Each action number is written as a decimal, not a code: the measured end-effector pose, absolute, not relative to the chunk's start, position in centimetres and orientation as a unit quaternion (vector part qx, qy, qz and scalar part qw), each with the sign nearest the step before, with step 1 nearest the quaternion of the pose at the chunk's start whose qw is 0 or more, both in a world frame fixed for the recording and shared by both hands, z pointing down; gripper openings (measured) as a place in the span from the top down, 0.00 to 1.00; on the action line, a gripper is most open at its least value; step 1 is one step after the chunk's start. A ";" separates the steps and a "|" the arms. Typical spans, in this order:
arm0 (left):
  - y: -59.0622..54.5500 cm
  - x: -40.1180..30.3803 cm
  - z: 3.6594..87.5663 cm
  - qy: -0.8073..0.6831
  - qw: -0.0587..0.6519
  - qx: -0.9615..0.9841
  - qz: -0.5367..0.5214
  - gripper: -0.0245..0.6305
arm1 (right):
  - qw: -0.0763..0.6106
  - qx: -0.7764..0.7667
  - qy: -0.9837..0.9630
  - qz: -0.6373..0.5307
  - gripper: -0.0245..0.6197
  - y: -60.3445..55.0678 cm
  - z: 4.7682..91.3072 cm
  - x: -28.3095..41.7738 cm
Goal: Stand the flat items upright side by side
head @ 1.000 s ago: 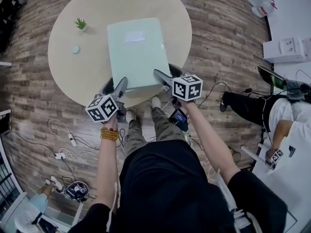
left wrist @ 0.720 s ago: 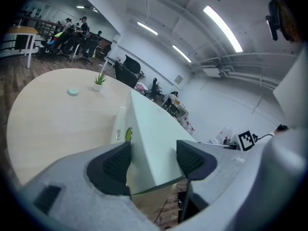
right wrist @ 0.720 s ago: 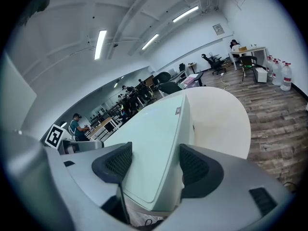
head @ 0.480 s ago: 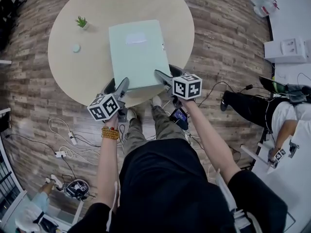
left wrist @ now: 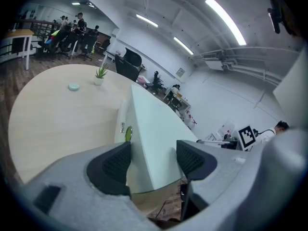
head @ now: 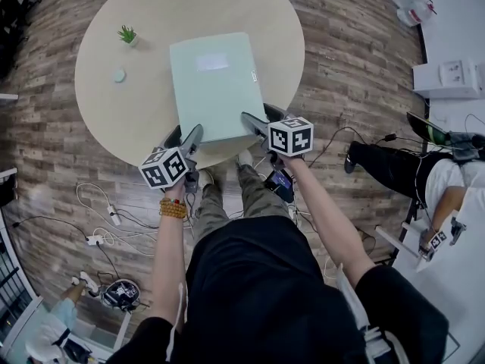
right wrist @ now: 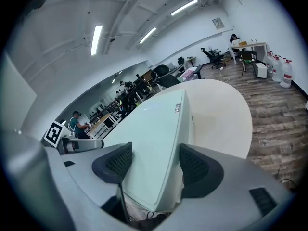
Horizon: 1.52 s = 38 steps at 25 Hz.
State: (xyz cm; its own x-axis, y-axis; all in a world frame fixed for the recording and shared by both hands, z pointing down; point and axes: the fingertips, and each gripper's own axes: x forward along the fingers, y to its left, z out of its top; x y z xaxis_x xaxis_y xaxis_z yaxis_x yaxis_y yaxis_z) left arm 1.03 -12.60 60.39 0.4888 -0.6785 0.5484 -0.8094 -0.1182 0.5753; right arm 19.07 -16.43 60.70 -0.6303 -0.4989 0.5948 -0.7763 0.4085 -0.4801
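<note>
Pale-green file box [head: 216,82] sat face-up over the desk's [head: 144,21] near edge, its near end overhanging. Left claw [head: 183,133] and right claw [head: 261,114] each gripped a near corner, jaws wide. Nothing stood upright yet; no second flat item showed.

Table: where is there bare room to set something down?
Widest bare patch: left of the green file box, between it and the left rim of the table, nearer than the small plant and round disc. Another lies beyond the box's far edge. The right strip is narrow. The near edge is crowded: left gripper and right gripper grip the box's corners.
</note>
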 end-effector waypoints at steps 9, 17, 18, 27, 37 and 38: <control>-11.5 1.2 61.4 -0.495 0.446 0.740 0.092 0.50 | 0.201 0.383 -0.819 0.377 0.49 -15.6 61.6 19.0; -11.7 1.6 61.9 -0.493 0.444 0.739 0.118 0.50 | 0.217 0.380 -0.815 0.381 0.50 -15.5 62.4 19.3; -11.8 1.6 62.0 -0.493 0.443 0.739 0.121 0.50 | 0.218 0.380 -0.814 0.382 0.50 -15.5 62.6 19.4; -11.9 1.8 63.8 -0.487 0.457 0.730 0.147 0.50 | 0.240 0.383 -0.813 0.368 0.49 -15.8 63.4 19.5; -12.0 1.6 64.8 -0.478 0.464 0.732 0.143 0.49 | 0.248 0.388 -0.813 0.356 0.48 -15.8 63.8 19.4; -11.9 1.6 64.7 -0.477 0.464 0.733 0.140 0.48 | 0.245 0.389 -0.814 0.355 0.47 -15.8 63.8 19.4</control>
